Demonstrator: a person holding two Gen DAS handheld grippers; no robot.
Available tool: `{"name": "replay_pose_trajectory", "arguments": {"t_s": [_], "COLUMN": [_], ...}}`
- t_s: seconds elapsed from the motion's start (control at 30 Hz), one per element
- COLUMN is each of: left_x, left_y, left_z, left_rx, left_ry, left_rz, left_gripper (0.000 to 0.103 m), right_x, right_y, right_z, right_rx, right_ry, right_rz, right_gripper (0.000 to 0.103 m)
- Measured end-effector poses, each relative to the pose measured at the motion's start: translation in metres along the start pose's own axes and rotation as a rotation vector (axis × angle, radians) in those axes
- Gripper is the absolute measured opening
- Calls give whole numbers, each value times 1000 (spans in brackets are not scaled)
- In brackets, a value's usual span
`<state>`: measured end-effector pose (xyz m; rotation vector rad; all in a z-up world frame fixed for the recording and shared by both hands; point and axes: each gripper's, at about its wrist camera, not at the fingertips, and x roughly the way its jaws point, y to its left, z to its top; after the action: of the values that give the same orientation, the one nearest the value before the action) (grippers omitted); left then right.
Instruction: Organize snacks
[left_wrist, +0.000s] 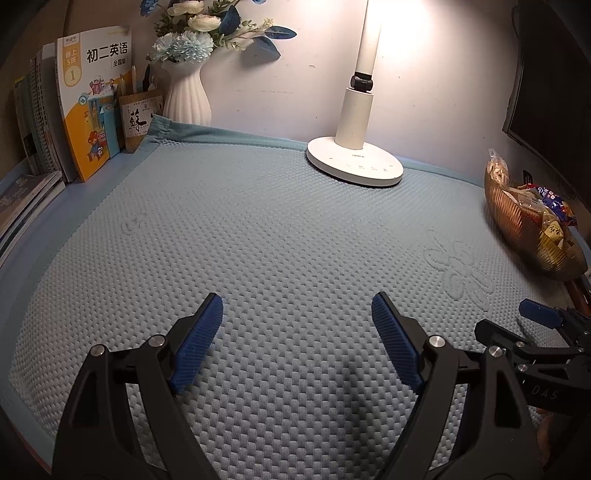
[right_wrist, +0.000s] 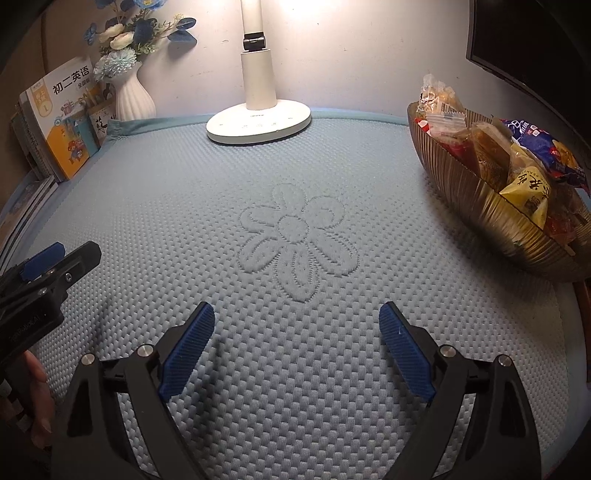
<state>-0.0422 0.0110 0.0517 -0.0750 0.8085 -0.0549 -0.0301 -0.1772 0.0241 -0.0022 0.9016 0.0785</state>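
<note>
A ribbed golden bowl stands at the right edge of the blue mat, heaped with wrapped snacks: a blue packet, a yellow packet, clear bags of biscuits. In the left wrist view the same bowl sits far right. My right gripper is open over the mat's embossed flower, nothing between its blue pads, left of and nearer than the bowl. My left gripper is open and empty over the mat's middle. Each gripper shows at the edge of the other's view.
A white desk lamp's base stands at the back centre. A white vase of flowers, a pen holder and upright books fill the back left. A dark monitor hangs above the bowl. A hand shows at lower left.
</note>
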Motion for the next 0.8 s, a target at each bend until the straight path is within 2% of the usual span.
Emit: {"name": "replay_pose_trajectory", "arguments": {"t_s": [0.17,0.8], "left_x": [0,2], "left_y": [-1,3], "left_z": [0,0], "left_rx": [1,-15], "left_ry": [0,1], "left_rz": [-4,5], "left_gripper": [83,88], "right_x": [-3,1], "right_y": [2,-1], "right_z": [0,3], "right_rx": [-15,-6], "right_ry": [-24,-14], "right_rz": [-4,-1], "right_gripper": [96,98]}}
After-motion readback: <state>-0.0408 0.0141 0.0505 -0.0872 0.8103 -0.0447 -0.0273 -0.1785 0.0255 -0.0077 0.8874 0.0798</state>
